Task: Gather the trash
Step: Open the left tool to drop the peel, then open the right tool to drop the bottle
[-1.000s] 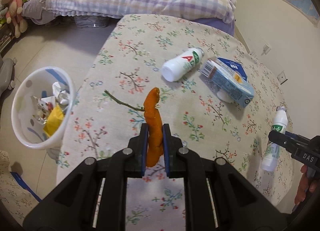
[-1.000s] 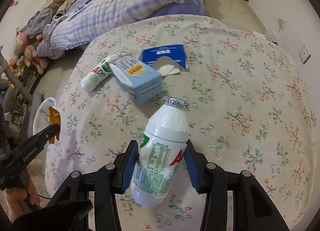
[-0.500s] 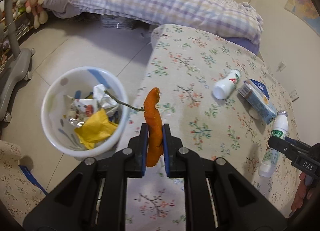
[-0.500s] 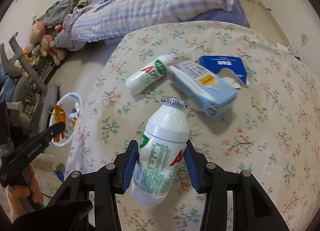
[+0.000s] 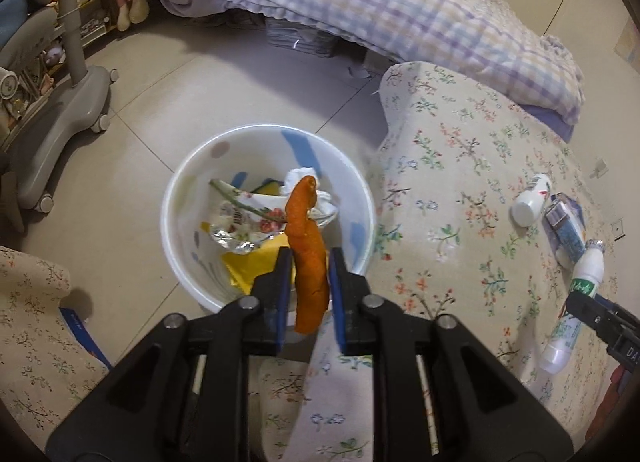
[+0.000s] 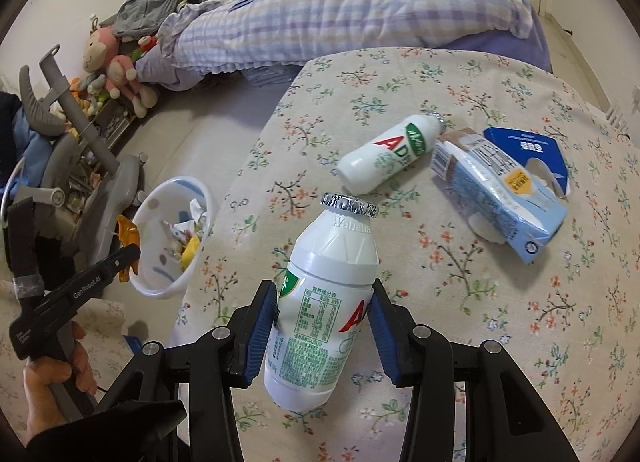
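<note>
Left tongs [image 5: 307, 276] are now opening around the orange peel [image 5: 306, 246], having swung from table to directly above the bin [image 5: 172, 198], so you're dropping it while right tongs [image 6: 323, 326] are clamping the bottle [image 6: 324, 314].

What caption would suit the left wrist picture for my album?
Left gripper dangles an orange peel over a white trash bin beside the flowered table.

We see soft, even indoor light, mild shadows beneath the carton [image 6: 504, 198], strong fisheye bending with dark corners, and sharp focus throughout both views.
</note>
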A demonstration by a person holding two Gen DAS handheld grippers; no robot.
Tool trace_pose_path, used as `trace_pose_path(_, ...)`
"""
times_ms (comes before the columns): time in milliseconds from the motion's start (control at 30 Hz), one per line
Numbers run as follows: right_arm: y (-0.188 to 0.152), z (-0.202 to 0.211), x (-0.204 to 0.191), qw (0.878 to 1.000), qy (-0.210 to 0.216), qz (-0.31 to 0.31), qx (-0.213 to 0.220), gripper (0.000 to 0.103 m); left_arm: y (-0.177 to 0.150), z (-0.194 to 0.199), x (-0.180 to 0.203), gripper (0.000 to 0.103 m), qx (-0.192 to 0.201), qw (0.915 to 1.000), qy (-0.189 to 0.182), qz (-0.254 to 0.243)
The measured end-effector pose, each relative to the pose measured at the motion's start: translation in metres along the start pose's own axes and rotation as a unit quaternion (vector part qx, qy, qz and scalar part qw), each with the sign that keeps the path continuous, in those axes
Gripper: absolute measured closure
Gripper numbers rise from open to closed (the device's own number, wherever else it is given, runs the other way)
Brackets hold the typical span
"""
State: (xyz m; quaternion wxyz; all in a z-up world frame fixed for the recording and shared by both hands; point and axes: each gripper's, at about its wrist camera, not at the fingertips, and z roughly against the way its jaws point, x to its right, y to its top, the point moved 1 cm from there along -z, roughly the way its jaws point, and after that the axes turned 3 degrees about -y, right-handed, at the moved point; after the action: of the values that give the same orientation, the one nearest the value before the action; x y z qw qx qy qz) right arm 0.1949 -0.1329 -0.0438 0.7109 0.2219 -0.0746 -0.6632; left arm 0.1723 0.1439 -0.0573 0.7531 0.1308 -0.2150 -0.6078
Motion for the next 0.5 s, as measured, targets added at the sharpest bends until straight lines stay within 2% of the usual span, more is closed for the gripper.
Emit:
trace_pose_path(33, 0.001, -0.001, -0.002, 1.000, 0.001, 0.001, 0.001, 0.056, 0.000, 0.000, -0.002, 0.062, -0.002, 1.0000, 0.006, -0.002)
trace_pose_path(67, 0.002, -0.002, -0.005, 1.000, 0.002, 0.002, 0.002, 0.056, -0.001, 0.001, -0.004, 0.047, -0.001, 0.9999, 0.015, -0.003)
trace_pose_path(100, 0.003, -0.003, -0.008, 1.000, 0.003, 0.003, 0.002, 0.056, -0.002, 0.002, -0.006, 0.038, 0.003, 0.9997, 0.023, -0.005)
trace_pose_path(167, 0.003, -0.004, -0.012, 1.000, 0.006, 0.006, 0.003, 0.056, -0.002, 0.006, -0.011, 0.035, 0.007, 0.9994, 0.034, -0.010)
trace_pose_path(267, 0.004, -0.008, -0.021, 1.000, 0.014, 0.001, 0.000, 0.056, -0.004, 0.012, -0.020, 0.024, 0.005, 0.9993, 0.037, -0.010)
trace_pose_path(367, 0.011, -0.012, -0.036, 1.000, 0.018, 0.014, 0.000, 0.056, -0.005, 0.020, -0.027, 0.023, 0.011, 0.9989, 0.045, -0.009)
trace_pose_path(500, 0.023, -0.022, -0.068, 0.999, 0.030, 0.031, 0.004, 0.056, -0.006, 0.024, -0.038, 0.022, 0.009, 0.9971, 0.074, -0.016)
